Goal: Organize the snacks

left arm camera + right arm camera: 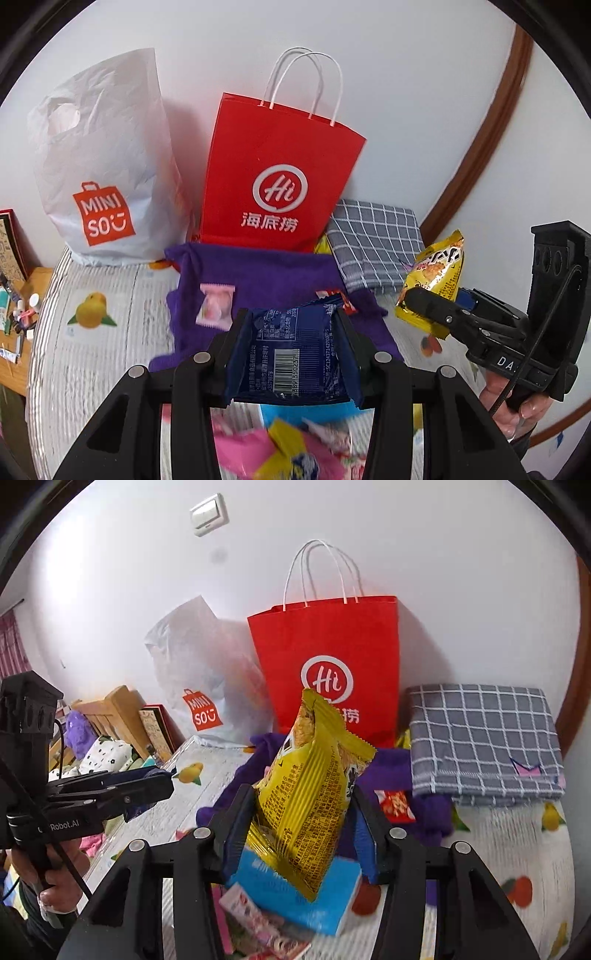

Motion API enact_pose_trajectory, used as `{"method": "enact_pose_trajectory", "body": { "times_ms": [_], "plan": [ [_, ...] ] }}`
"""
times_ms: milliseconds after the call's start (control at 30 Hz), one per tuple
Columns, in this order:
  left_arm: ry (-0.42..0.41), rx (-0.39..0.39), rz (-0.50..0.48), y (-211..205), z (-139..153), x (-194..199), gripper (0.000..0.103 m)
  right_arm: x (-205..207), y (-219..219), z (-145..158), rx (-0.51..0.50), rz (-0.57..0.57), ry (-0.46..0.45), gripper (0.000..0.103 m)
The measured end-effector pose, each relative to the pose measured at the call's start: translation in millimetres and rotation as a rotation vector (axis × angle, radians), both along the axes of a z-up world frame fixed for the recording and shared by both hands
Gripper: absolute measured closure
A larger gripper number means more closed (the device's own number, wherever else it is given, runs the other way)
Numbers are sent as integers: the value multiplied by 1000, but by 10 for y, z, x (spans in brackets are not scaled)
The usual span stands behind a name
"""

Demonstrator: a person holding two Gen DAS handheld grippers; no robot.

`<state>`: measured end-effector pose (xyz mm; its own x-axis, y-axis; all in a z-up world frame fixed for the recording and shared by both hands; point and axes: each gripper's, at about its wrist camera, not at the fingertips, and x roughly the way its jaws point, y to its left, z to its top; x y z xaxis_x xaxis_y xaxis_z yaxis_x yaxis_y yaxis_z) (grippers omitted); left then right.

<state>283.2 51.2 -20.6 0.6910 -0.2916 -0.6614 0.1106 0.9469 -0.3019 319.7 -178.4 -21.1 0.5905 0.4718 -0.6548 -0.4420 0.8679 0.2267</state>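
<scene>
Nearest the left wrist camera, the left gripper (pixel 291 350) is clamping a dark blue snack packet (pixel 291 354) between its fingers, barcode side up, lifted clear of the table. Under it, blurred pink and yellow wrappers (pixel 280 454) are lying on the table.

The right gripper (pixel 299 827) is pinching a yellow snack bag (pixel 314 794) — its fingers are pressing on the bag's lower half, and the bag is standing tilted above a light blue box (pixel 295 893). A person's hand (pixel 517 398) is gripping that tool's handle.

Beyond both, a purple cloth (pixel 258 273) is spreading over the fruit-print tablecloth (pixel 92 332), a small pink candy packet (pixel 216 304) resting on it. To the right, a folded grey checked cloth (pixel 480 746) is lying.

Farthest back, against the white wall, a red paper bag (pixel 277 177) is standing upright, a white MINISO plastic bag (pixel 103 166) just beside it on the left.
</scene>
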Motion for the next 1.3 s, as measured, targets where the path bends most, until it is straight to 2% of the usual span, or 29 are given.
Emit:
{"method": "enact_pose_trajectory", "body": {
  "times_ms": [167, 333, 500, 667, 833, 967, 1300],
  "plan": [
    [10, -6, 17, 32, -26, 323, 61, 350, 23, -27, -17, 4, -5, 53],
    [50, 13, 12, 59, -178, 606, 61, 608, -25, -173, -44, 30, 11, 53],
    [82, 45, 23, 130, -341, 781, 61, 825, -187, -465, -61, 40, 95, 53],
    [118, 64, 29, 217, -494, 868, 61, 1005, -283, -760, -120, 46, 202, 53],
    [157, 57, 38, 310, -639, 930, 61, 1115, -336, -1047, -181, 30, 282, 53],
    [179, 60, 33, 335, -727, 964, 61, 1145, -275, -1235, -198, 66, 342, 53],
    [232, 80, 21, 289, -922, 1042, 61, 1166, -110, -1571, -267, 100, 422, 53]
  ]
}}
